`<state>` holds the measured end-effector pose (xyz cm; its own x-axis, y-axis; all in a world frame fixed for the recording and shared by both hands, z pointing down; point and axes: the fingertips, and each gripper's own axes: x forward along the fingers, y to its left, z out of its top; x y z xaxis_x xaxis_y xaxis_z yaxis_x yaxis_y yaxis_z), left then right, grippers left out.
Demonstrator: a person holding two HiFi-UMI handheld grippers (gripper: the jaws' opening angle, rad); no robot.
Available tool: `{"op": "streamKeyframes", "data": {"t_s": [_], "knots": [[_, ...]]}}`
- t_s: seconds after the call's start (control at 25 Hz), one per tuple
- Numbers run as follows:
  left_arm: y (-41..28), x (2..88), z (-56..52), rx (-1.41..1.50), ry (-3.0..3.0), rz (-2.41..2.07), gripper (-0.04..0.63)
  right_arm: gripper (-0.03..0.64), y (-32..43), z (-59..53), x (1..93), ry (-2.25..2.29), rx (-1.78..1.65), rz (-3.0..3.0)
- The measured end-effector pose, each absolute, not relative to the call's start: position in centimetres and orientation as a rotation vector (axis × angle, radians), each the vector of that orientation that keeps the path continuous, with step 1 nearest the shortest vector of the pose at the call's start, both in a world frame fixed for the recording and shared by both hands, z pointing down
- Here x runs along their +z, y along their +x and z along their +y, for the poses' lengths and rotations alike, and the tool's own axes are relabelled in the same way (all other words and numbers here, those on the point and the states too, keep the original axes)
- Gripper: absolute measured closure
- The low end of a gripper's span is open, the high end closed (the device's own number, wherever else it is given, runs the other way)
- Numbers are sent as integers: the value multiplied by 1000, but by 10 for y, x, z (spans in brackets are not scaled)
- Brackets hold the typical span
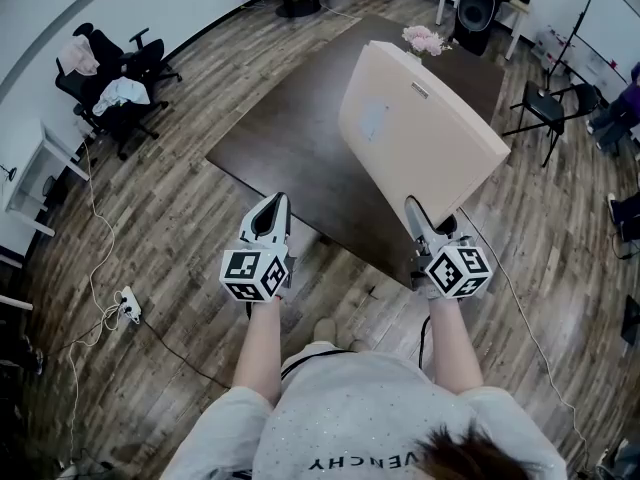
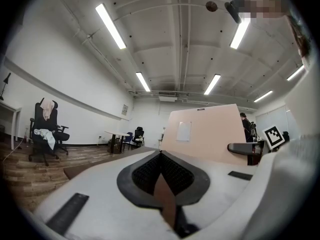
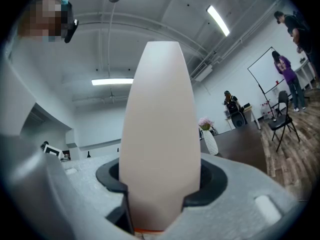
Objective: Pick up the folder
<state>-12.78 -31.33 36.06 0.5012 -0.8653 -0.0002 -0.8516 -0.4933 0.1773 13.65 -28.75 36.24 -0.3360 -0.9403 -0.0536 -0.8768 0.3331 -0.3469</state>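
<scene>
Bright, even room light, with heavy fisheye in all three views.
I get ceiling strip lights (image 2: 111, 26) blown out to white glare in both gripper views, and only soft shadows on the wooden floor (image 1: 170, 238). Edges bend and fall off to black corners. Close up, the folder (image 3: 160, 134) looks soft and out of focus.

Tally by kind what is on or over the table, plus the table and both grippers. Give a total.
grippers: 2, left gripper and right gripper
folder: 1
vase: 1
table: 1
total: 5
</scene>
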Motion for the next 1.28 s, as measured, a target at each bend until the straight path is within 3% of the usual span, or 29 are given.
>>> {"op": "streamKeyframes", "data": {"t_s": [1.28], "knots": [[-120, 358, -332, -141, 2586, -1473, 597, 348, 145, -302, 353, -1682, -303, 2325]]}}
